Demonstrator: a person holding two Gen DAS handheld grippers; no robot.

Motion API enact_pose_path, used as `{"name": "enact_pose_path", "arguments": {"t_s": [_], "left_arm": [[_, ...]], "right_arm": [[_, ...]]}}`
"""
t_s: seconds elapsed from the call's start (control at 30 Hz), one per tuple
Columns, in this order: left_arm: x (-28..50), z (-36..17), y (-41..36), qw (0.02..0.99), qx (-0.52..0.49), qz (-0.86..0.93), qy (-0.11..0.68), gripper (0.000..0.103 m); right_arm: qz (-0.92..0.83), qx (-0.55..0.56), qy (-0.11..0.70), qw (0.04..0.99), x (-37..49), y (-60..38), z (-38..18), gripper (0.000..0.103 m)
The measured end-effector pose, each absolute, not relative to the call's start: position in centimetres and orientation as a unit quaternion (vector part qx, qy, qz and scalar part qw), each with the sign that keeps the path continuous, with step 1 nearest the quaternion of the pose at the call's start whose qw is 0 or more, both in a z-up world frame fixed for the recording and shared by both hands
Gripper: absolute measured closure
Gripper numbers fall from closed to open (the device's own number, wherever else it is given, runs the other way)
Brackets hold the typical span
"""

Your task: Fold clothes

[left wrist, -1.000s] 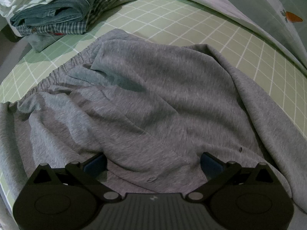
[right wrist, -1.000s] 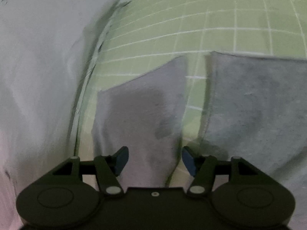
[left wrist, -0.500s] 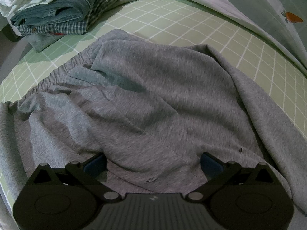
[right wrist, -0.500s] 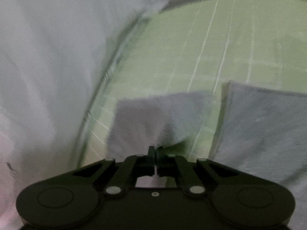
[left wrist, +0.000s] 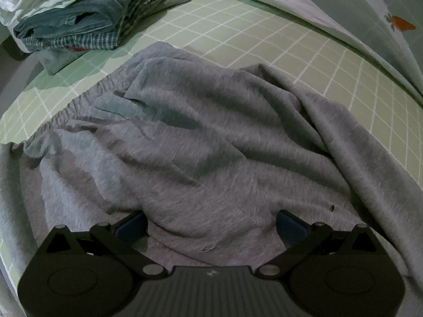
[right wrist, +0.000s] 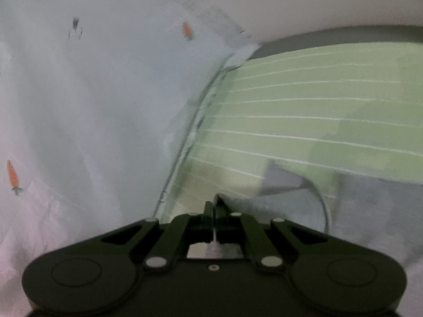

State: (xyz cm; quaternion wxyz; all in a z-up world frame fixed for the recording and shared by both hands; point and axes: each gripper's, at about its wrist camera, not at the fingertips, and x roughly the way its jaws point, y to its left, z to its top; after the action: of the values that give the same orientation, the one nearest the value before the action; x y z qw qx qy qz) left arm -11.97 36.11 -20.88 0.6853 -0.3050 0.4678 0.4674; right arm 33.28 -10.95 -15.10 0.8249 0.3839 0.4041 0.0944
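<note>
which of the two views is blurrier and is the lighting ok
Right wrist view: motion-smeared, the green grid sheet shows only streaked lines and the carrot-print quilt is soft. Left wrist view: sharper but dim, grey sweatpants folds shadowed, fisheye bends the sheet's grid; no glare in either.

Right gripper (right wrist: 213,208) has its jaws pinched tight on a corner of the grey garment (right wrist: 285,203), lifted off the green grid sheet (right wrist: 317,121). Carrot-print quilt (right wrist: 92,105) on the left; pretty blurry, though.
</note>
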Motion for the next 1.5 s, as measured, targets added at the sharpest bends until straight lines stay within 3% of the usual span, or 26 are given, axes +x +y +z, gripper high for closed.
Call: {"name": "enact_pose_path", "arguments": {"t_s": [0.13, 0.17, 0.23, 0.27, 0.3, 0.37, 0.67, 0.83, 0.97, 1.03, 1.1, 1.13, 1.17, 1.2, 1.33, 1.5], "left_arm": [[-12.0, -20.9, 35.9, 0.692, -0.298, 0.463, 0.467, 0.000], [-12.1, -20.9, 36.0, 0.695, -0.296, 0.460, 0.467, 0.000], [-12.1, -21.0, 36.0, 0.696, -0.295, 0.458, 0.467, 0.000], [-12.1, -21.0, 35.9, 0.697, -0.294, 0.457, 0.467, 0.000], [-12.1, -21.0, 35.9, 0.698, -0.294, 0.457, 0.467, 0.000], [-12.2, -21.0, 35.8, 0.698, -0.294, 0.459, 0.465, 0.000], [-12.2, -21.1, 36.0, 0.693, -0.297, 0.460, 0.470, 0.000], [-12.0, -21.1, 36.4, 0.686, -0.304, 0.457, 0.479, 0.000], [-11.7, -21.0, 36.7, 0.674, -0.313, 0.458, 0.488, 0.000], [-11.6, -21.0, 36.7, 0.671, -0.313, 0.456, 0.493, 0.000], [-11.5, -20.9, 36.8, 0.669, -0.310, 0.455, 0.500, 0.000], [-11.4, -20.8, 36.7, 0.667, -0.308, 0.455, 0.503, 0.000], [-11.3, -20.7, 36.7, 0.665, -0.305, 0.456, 0.506, 0.000], [-11.2, -20.6, 36.5, 0.663, -0.301, 0.460, 0.508, 0.000], [-10.5, -19.7, 35.6, 0.663, -0.283, 0.482, 0.498, 0.000], [-8.6, -18.5, 34.1, 0.684, -0.245, 0.473, 0.497, 0.000]], "right_arm": [[0.126, 0.350, 0.427, 0.824, 42.2, -3.1, -12.4, 0.100], [0.157, 0.373, 0.418, 0.813, 44.2, -1.4, -11.9, 0.095], [0.208, 0.403, 0.402, 0.795, 46.1, 0.5, -11.3, 0.066], [0.217, 0.409, 0.393, 0.795, 46.4, 1.0, -11.1, 0.045], [0.226, 0.415, 0.383, 0.794, 46.7, 1.5, -10.9, 0.042], [0.230, 0.396, 0.364, 0.811, 45.8, 1.1, -11.1, 0.043], [0.141, 0.149, 0.438, 0.875, 41.9, -1.6, -19.1, 0.046], [0.122, 0.146, 0.451, 0.872, 42.5, -1.1, -22.9, 0.045], [0.108, 0.136, 0.421, 0.890, 44.1, -0.1, -24.1, 0.028], [0.107, 0.114, 0.408, 0.899, 44.7, 0.6, -24.2, 0.026], [0.122, 0.085, 0.398, 0.905, 45.3, 0.9, -24.3, 0.032], [0.129, 0.059, 0.394, 0.908, 45.5, 1.2, -24.3, 0.056], [0.136, 0.034, 0.391, 0.910, 45.7, 1.4, -24.4, 0.087], [0.148, 0.011, 0.392, 0.908, 45.6, 1.4, -24.3, 0.097], [0.174, -0.071, 0.383, 0.904, 44.7, 0.1, -23.7, 0.100], [0.104, -0.062, 0.389, 0.913, 43.4, -7.8, -23.2, 0.100]]}}
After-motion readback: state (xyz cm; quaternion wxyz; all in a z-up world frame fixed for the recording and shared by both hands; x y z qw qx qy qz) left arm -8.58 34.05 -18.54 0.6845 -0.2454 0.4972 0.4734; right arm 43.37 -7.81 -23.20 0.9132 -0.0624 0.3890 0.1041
